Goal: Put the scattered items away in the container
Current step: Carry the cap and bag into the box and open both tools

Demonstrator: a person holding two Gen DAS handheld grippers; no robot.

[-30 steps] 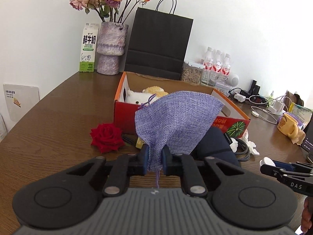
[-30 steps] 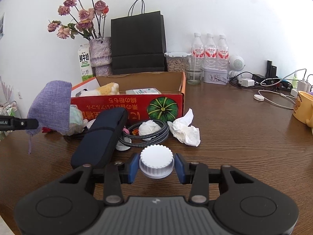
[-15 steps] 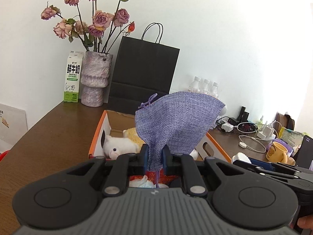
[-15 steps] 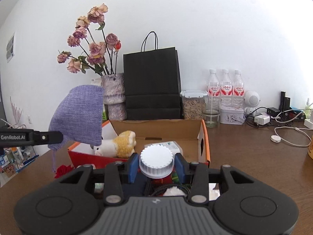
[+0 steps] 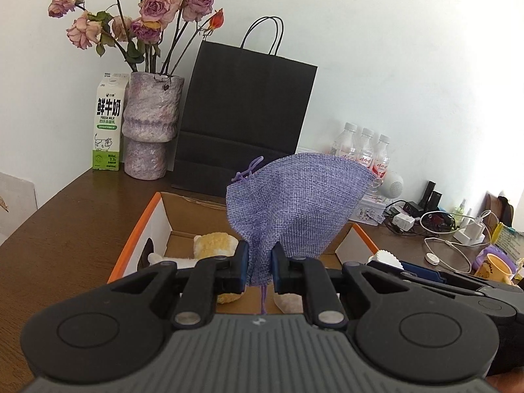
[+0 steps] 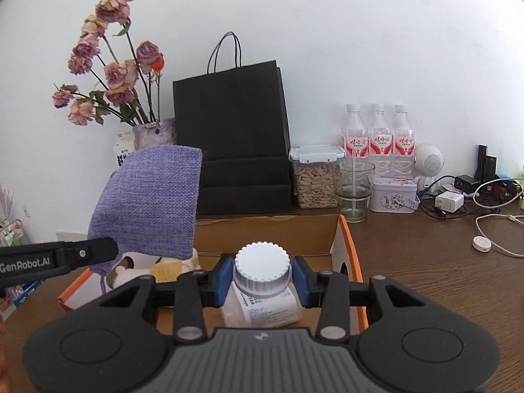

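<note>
My left gripper is shut on a purple woven pouch and holds it up over the open cardboard box. The pouch also shows in the right wrist view, with the left gripper's finger below it. My right gripper is shut on the white ribbed cap of a white bottle, held above the box. A white and yellow plush toy lies inside the box; it also shows in the right wrist view.
Behind the box stand a black paper bag, a vase of dried roses, a milk carton, three water bottles, a jar and a glass. Chargers and cables lie at the right on the brown table.
Both grippers have risen from the table and moved forward over the box, each still holding its item. The scattered items in front of the box have dropped out of view.
</note>
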